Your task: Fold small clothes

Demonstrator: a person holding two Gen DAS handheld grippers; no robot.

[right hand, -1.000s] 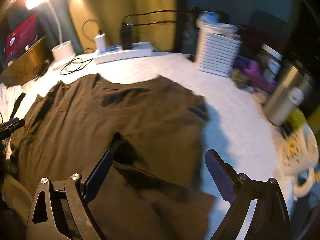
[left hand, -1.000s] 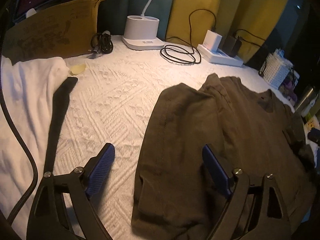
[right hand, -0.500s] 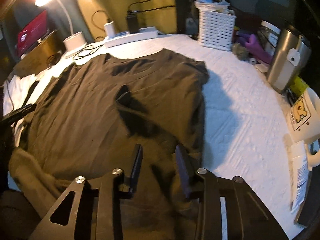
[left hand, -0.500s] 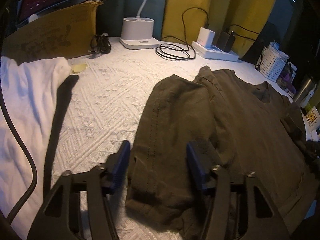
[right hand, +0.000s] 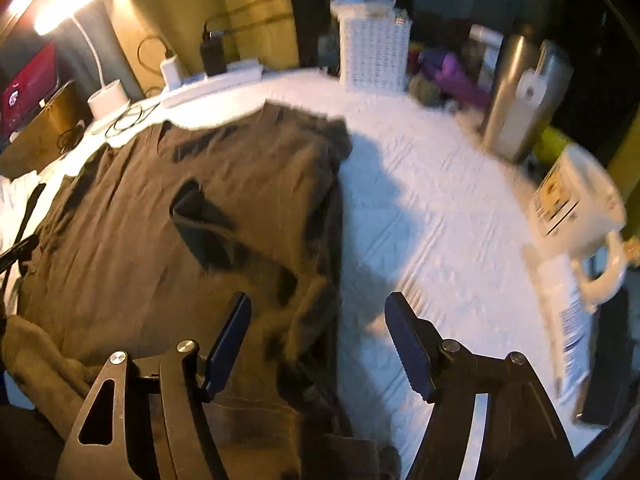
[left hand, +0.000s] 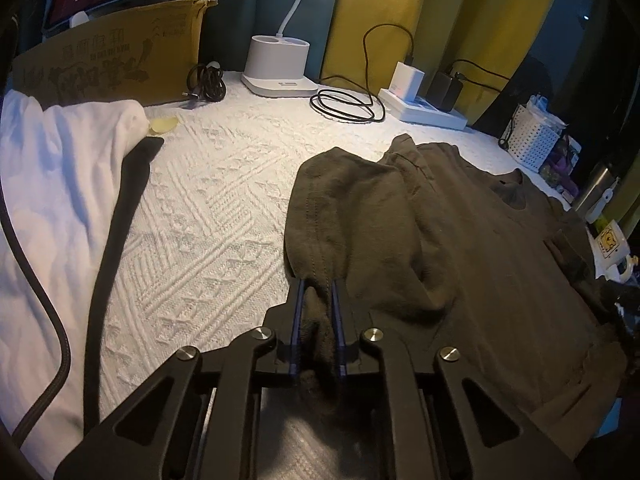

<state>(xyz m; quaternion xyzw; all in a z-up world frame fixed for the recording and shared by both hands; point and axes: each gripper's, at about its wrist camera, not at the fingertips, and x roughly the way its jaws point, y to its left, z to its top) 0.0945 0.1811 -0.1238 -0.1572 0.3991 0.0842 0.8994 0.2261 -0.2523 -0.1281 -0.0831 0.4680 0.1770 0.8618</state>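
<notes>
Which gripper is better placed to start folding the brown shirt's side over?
Left. The left gripper has just closed on a bunched edge of the brown shirt, fabric pinched between its pads. The right gripper has just been opening and stands over the shirt's other edge, holding nothing.

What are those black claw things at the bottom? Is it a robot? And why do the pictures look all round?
No robot: a person holds a two-finger gripper in each hand, and each one carries a wide-eyed camera that bends the picture. One picture looks along the left gripper, whose jaws have just closed and now pinch a fold of the brown T-shirt. The other looks along the right gripper, whose jaws have just been opening; they are empty above the shirt's edge. The shirt lies on a white patterned bedspread, beside a white cloth. A white mug stands nearby.
</notes>
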